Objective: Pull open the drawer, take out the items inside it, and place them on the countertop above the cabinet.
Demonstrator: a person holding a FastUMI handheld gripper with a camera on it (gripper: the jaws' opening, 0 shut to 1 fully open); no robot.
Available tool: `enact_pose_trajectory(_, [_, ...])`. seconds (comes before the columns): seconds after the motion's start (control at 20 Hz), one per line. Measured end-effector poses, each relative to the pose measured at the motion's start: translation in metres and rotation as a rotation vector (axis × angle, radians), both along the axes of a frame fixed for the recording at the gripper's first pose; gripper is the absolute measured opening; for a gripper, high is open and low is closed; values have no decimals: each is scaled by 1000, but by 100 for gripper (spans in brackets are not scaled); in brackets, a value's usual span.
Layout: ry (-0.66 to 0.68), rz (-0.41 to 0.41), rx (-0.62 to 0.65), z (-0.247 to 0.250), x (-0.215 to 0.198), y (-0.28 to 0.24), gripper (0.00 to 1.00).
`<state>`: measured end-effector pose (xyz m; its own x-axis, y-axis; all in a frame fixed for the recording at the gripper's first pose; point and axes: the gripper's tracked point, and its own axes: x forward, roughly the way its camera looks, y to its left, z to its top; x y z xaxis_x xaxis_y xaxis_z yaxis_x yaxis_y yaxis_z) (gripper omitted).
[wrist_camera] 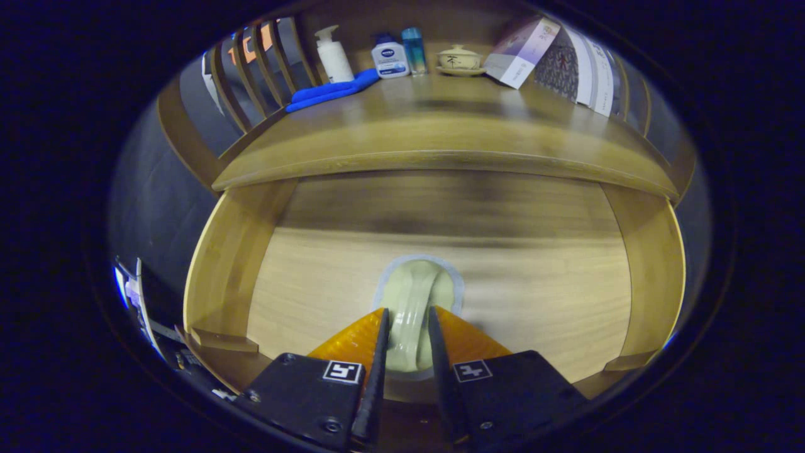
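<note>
- The hand-held gripper (407, 324) points down into the open drawer (440, 283); its two fingers (379, 352) stand close together with a pale greenish object (412, 302) pinched between them, so it is closed on that object, both fingers pressing its raised middle fold.
- The pale greenish object looks like a soft pouch or mask with a lighter rounded rim; the picture is blurred there, so what it is exactly cannot be told; it sits about midway across the drawer's light wooden floor, and whether it touches the floor or is lifted off it cannot be told.
- The drawer's wooden side walls (220, 264) rise at either side of the fingers; its floor is otherwise bare light wood.
- Beyond the drawer and above it runs the wooden bench (440, 138), its rounded front edge overhanging the drawer.
- Along the back of the bench stand, from left to right: a white pump bottle (332, 56); a blue cloth (333, 91) lying folded just in front of it; a small white bottle with a blue cap (389, 56); a slim blue bottle (414, 50) touching or just beside it; a lidded cream cup on a saucer (460, 60); a tilted box (522, 50) leaning toward upright books (585, 69).
- A slatted wooden rail (251, 82) closes the bench's left side.
</note>
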<state>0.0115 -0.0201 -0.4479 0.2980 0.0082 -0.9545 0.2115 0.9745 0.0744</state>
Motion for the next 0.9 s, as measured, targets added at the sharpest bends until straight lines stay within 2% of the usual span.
enact_pose_trajectory(0.3, [-16, -21, -6, 3, -1, -2, 21])
enact_pose_trajectory(0.9, [-131, -30, -23, 89, 17, -21, 21])
